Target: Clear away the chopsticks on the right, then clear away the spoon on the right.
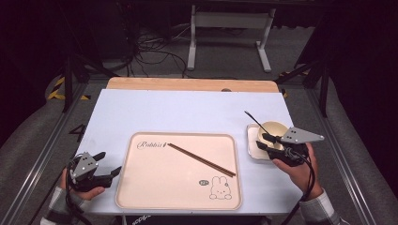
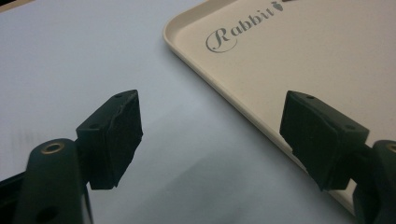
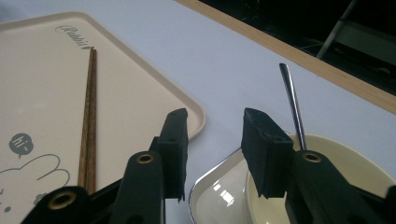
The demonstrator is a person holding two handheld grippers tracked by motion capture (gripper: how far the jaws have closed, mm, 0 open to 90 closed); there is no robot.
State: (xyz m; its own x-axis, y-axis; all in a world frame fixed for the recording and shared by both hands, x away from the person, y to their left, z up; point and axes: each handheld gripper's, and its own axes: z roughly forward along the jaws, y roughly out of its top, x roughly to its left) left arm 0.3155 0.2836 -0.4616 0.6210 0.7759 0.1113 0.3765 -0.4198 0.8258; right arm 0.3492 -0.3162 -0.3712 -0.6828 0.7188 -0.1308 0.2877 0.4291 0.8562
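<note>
The tray (image 1: 141, 187) is lying near the table's (image 1: 141, 112) front edge, with bare table stretching behind it and to its left. One pair of chopsticks (image 1: 202, 159) is lying slantwise on the tray. One bowl (image 1: 274, 129) is sitting in one small dish (image 1: 252, 143) just right of the tray, one spoon (image 1: 256, 121) leaning in it. The left gripper (image 1: 110, 173) is resting beside the tray's left edge, jaws wide, gripping nothing. The right gripper (image 1: 263, 140) is hovering at the dish's near rim, jaws partly apart and empty. The right gripper view is showing the table's wooden back edge (image 3: 327, 70); the left gripper view is showing the tray's lettering (image 2: 238, 28).
</note>
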